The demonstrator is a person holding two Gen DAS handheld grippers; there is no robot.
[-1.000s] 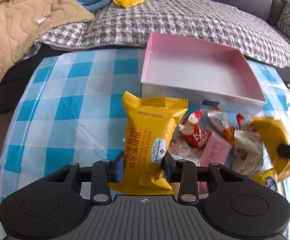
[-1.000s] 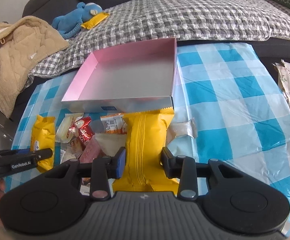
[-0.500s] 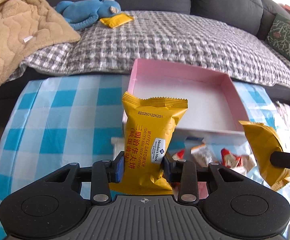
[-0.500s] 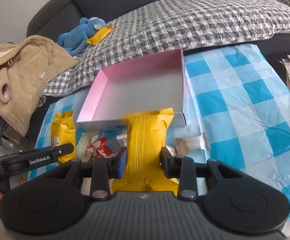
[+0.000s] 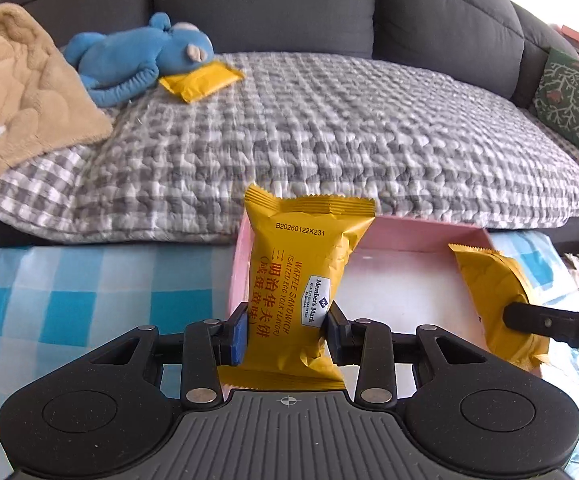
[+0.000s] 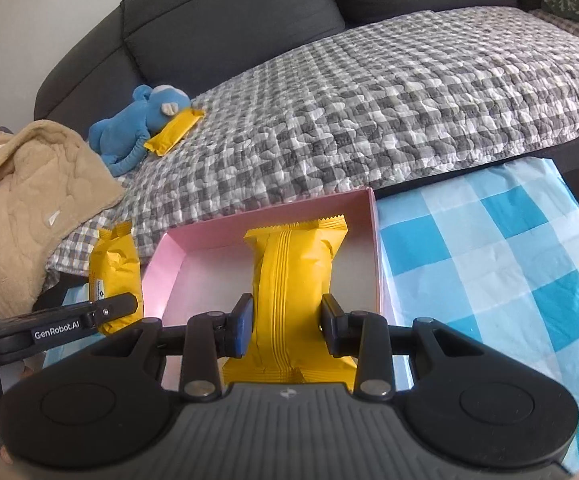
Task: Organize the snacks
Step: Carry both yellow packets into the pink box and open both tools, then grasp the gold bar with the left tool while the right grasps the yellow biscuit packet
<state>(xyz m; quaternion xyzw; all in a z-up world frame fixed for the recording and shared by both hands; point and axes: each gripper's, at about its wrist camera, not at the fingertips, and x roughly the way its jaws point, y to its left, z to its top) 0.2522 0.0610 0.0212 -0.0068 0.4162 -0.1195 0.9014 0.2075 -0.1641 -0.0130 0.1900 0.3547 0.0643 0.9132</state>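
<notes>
My left gripper (image 5: 287,330) is shut on a yellow waffle sandwich packet (image 5: 303,280), held upright over the left wall of the pink box (image 5: 409,232). My right gripper (image 6: 287,326) is shut on a second yellow packet (image 6: 295,276), seam side up, held above the inside of the pink box (image 6: 193,256). The right packet also shows in the left wrist view (image 5: 497,300), at the box's right side. The left packet shows in the right wrist view (image 6: 117,272), just left of the box. The pile of other snacks is hidden below both views.
The box sits on a blue checked tablecloth (image 6: 509,264) next to a sofa with a grey checked quilt (image 5: 329,128). A blue plush toy (image 5: 137,56), another yellow packet (image 5: 201,80) and a beige blanket (image 5: 13,96) lie on the sofa.
Both grippers have lifted and moved forward with their packets, from over the snack pile in front of the box to over the box. The snack pile has dropped out of view.
</notes>
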